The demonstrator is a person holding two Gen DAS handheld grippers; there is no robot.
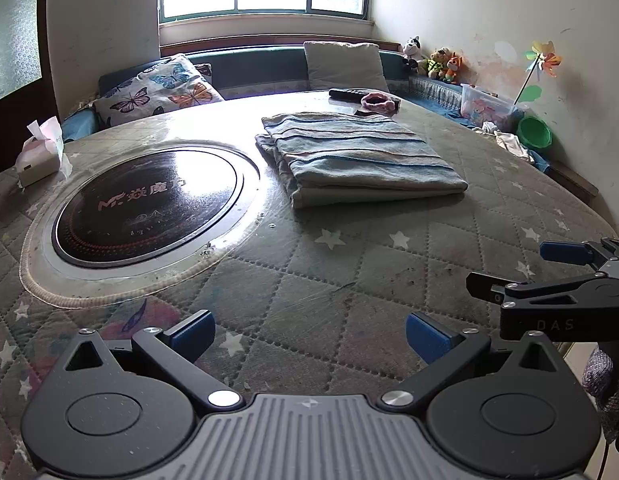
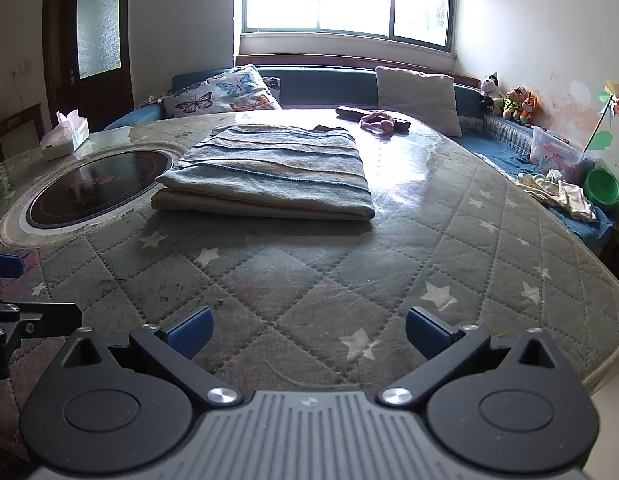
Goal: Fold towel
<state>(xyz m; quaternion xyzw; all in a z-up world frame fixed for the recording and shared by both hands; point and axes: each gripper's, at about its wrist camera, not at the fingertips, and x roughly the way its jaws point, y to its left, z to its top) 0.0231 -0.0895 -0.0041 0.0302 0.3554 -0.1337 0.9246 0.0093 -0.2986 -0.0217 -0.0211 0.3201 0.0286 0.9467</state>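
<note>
The blue and cream striped cloth towel (image 1: 361,156) lies flat on the bench (image 1: 309,280), which has a grey quilted cover with white stars. The towel (image 2: 269,168) already looks folded into a thick, neat stack of layers, so the task seems close to done or done.

From the left tool (image 1: 309,336), the towel is ahead and a bit to the right. From the right tool (image 2: 309,332), it is ahead and a bit to the left. So the towel sits between the two tools and well apart from both. Neither one touches it.

The towel's long side seems to run across the view, from one tool's side to the other. A thick folded edge faces the tools. The right tool looks a little nearer to it, but that is hard to tell for sure.

Both tools have their blue fingers spread wide apart, and there is nothing between them. They sit side by side at the near part of the bench.

To the left of the towel, just beside it, is a round black glass cooktop (image 1: 149,204) set into the bench. Past the far edge of the towel lies a pink fluffy thing (image 2: 375,122) on the bench.

If one more fold is wanted, both tools would need to reach forward and inward to the near edge.
</note>
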